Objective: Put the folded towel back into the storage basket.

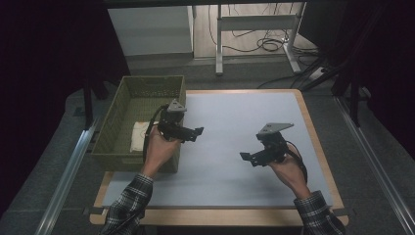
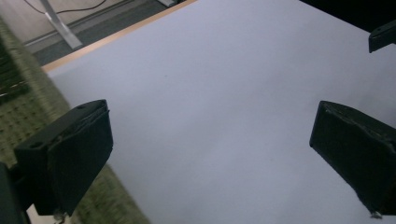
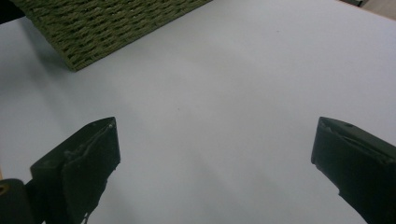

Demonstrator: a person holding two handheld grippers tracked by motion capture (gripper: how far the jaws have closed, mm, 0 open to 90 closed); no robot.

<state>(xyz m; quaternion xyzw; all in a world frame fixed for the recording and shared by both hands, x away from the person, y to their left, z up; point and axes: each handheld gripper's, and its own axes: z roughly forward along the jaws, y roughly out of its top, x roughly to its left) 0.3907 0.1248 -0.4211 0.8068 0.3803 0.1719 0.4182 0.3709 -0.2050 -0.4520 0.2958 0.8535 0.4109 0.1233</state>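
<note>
with nothing gripped, left gripper (image 1: pixel 193 133) & right gripper (image 1: pixel 248 157) hover wide open over white mat (image 1: pixel 235 122), prob. idle; cloth (image 1: pixel 139 136) sits in woven basket (image 1: pixel 115 117).

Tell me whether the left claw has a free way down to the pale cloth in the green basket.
Probably yes. The left claw hovers open by the basket, whose top is open, and the pale cloth lies uncovered on its floor just beside the hand. Only the near wall needs clearing.

Plaid sleeves (image 1: pixel 128 204), black grippers, grey three-cornered plates (image 1: pixel 274 128)
</note>
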